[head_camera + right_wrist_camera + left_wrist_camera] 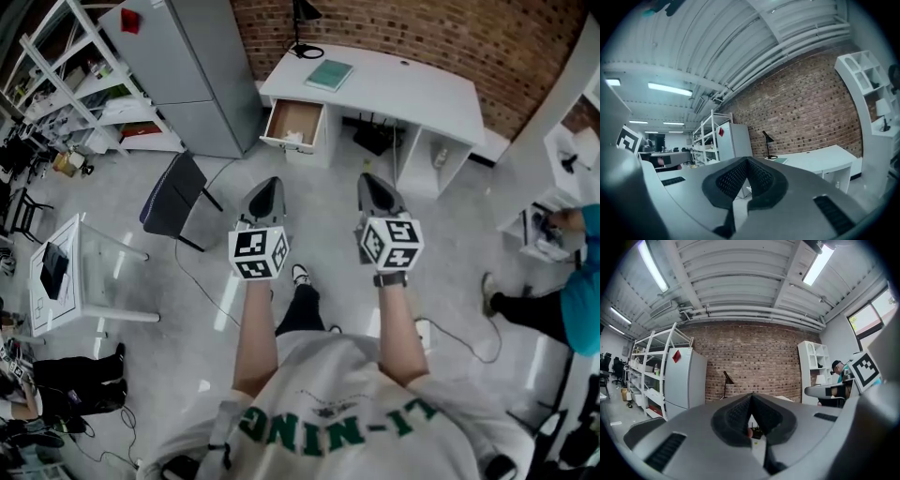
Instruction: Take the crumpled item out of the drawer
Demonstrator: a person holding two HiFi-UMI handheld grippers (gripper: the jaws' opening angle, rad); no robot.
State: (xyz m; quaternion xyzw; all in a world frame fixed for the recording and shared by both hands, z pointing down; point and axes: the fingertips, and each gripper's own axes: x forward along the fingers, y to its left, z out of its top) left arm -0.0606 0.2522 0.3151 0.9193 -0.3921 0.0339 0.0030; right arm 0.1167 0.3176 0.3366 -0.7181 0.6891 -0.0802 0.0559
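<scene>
Both grippers are held out level and side by side, short of the desk [403,89] and well apart from it.

Left gripper [269,187]: jaws closed tip to tip, nothing between them.

Right gripper [371,183]: jaws likewise pressed together, empty.

The left one lines up roughly with the desk's left end, the right one with its middle. Grey floor [319,197] lies between the grippers and the desk.

Dark chair [173,194] stands off the desk's front-left corner, on the person's side.

Drawer [293,122] at the desk's left end is pulled open toward the person. Crumpled item [292,138], white, lies inside near the drawer's front edge, untouched.

Desktop, left part: teal book [329,74], lying flat. Behind it, at the desk's back-left corner: black lamp [302,28].

Grey cabinet [187,66] stands just left of the desk. Brick wall [450,37] runs behind the desk.
</scene>
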